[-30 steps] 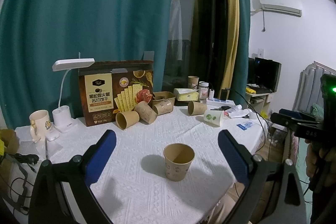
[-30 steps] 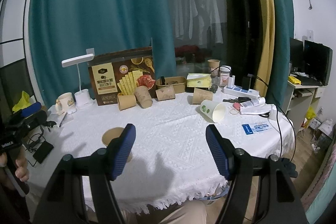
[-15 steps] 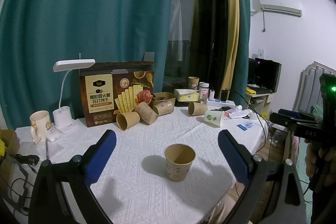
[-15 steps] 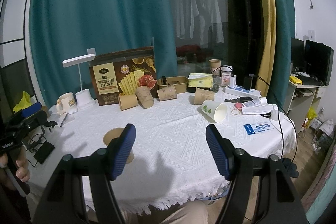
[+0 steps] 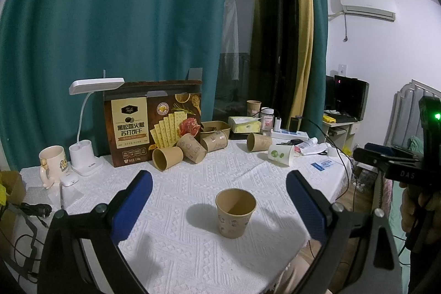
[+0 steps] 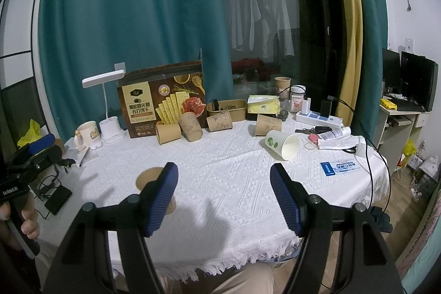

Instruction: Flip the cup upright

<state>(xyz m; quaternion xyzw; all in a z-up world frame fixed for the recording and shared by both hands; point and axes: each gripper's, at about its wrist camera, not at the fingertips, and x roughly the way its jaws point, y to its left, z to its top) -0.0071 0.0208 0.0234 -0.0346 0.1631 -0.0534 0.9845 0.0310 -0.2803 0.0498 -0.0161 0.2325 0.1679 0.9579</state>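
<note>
A brown paper cup (image 5: 235,212) stands upright on the white tablecloth, mouth up. In the right wrist view the same cup (image 6: 146,178) is partly hidden behind my right gripper's left finger. My left gripper (image 5: 219,207) is open and empty, its blue pads wide on either side of the cup and a little nearer than it. My right gripper (image 6: 223,196) is open and empty above the table's near edge. Several brown cups (image 5: 167,158) lie on their sides by the cracker box. A white cup with green print (image 6: 282,143) lies on its side.
A cracker box (image 5: 154,126), a white desk lamp (image 5: 85,156) and a mug (image 5: 52,164) stand at the back left. A tissue box (image 6: 263,105), a jar, a power strip (image 6: 319,119) and cables crowd the back right. The table edge (image 6: 220,263) is near.
Both grippers stay open and nearly still. The views shift only slightly; the upright cup has not moved.
</note>
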